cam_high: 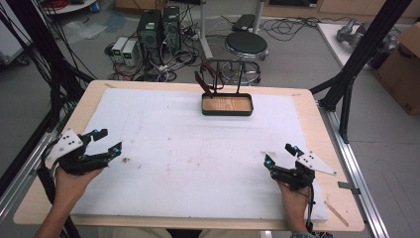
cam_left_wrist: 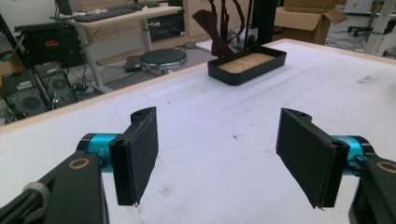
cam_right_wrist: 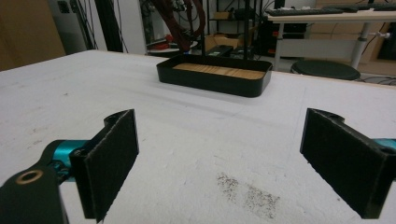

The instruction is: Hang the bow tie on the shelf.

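From the high view, the black tray [cam_high: 227, 104] with its stand and dark red strap [cam_high: 203, 82] sat at the far middle, about equally far from both. Left gripper [cam_left_wrist: 217, 154] view: jaws wide, empty, tray ahead-right. Right gripper [cam_right_wrist: 224, 158] view: also wide, empty, tray straight ahead.

The left hand-held gripper [cam_high: 108, 141] is sitting low at the person's left, its jaws standing wide apart with nothing between the pads [cam_left_wrist: 140, 156]. The left hand [cam_high: 74, 181] is gripping its body from behind. The right hand-held gripper [cam_high: 278, 154] is resting opposite, jaws likewise spread wide and empty, the right hand [cam_high: 293, 191] clasping it, forearm reaching in from below.
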`<state>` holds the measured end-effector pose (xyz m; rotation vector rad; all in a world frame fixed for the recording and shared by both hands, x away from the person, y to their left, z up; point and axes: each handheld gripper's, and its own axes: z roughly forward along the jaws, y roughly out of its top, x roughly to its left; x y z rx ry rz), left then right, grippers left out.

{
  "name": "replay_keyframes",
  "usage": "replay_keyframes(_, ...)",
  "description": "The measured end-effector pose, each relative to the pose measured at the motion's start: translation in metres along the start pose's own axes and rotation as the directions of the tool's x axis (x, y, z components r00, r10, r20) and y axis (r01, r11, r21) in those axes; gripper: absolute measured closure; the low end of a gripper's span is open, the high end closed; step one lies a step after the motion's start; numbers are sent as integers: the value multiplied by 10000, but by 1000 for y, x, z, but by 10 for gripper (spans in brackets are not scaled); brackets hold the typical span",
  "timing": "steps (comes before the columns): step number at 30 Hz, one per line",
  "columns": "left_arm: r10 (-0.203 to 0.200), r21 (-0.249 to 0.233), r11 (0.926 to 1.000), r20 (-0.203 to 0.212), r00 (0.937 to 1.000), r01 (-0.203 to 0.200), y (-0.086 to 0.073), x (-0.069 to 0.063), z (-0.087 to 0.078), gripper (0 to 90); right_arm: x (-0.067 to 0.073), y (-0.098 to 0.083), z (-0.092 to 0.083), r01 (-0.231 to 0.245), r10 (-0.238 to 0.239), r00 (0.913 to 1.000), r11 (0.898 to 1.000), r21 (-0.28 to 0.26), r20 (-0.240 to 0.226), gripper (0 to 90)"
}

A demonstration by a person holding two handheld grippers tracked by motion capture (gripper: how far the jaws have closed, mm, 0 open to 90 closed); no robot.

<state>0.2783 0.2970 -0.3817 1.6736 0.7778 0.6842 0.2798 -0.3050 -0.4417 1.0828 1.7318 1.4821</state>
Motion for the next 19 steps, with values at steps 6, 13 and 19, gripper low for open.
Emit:
replay_keyframes(6, -157, 239, 9996, -259, 9995, 163, -20, -6, -2, 292, 0, 0, 0, -6, 6, 10000, 10000, 7, 7, 105)
replay_keyframes(13, -175, 289, 9994, -332, 9993, 185, -32, -9, -2, 292, 0, 0, 0, 17, -18, 10000, 10000, 17, 25, 105)
replay_keyframes(19, -247, 297, 9992, -464, 9986, 261, -33, -7, -2, 291, 0, 0, 0, 4, -4, 10000, 10000, 7, 17, 105)
